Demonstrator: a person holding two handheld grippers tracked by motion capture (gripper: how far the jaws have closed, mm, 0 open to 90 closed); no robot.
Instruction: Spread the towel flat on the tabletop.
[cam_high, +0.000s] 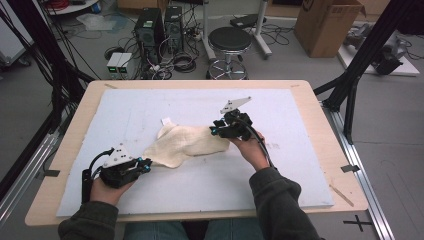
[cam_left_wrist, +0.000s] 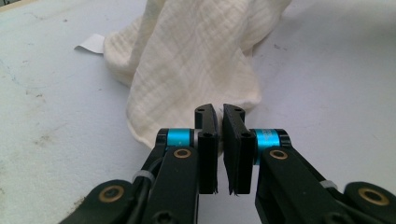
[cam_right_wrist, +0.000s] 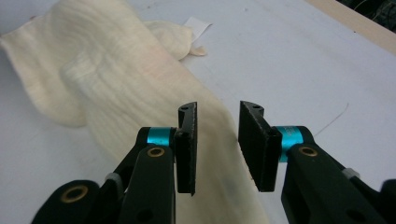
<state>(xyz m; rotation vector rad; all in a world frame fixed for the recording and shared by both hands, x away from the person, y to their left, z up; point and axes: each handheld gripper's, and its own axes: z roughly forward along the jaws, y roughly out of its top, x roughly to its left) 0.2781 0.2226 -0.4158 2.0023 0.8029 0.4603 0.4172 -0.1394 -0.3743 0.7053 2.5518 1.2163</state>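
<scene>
A cream cloth (cam_high: 187, 142) lies crumpled along the middle of the white mat (cam_high: 300, 110), with a small white tag (cam_high: 166, 121) at its far end. My left gripper (cam_high: 147, 164) sits at the cloth's near-left corner. In the left gripper view its jaws (cam_left_wrist: 220, 112) are pinched together on the edge of the cloth (cam_left_wrist: 196, 60), which rises taut away from them. My right gripper (cam_high: 215, 131) is at the cloth's right end. In the right gripper view its jaws (cam_right_wrist: 217, 109) stand apart above the cloth (cam_right_wrist: 107, 79), and the pads do not press on it.
The mat covers a wooden table (cam_high: 330, 150), with bare mat all round the cloth. Past the far edge, on the floor, stand a black stool (cam_high: 229, 42), computer towers (cam_high: 150, 30) with cables, and a cardboard box (cam_high: 327, 25).
</scene>
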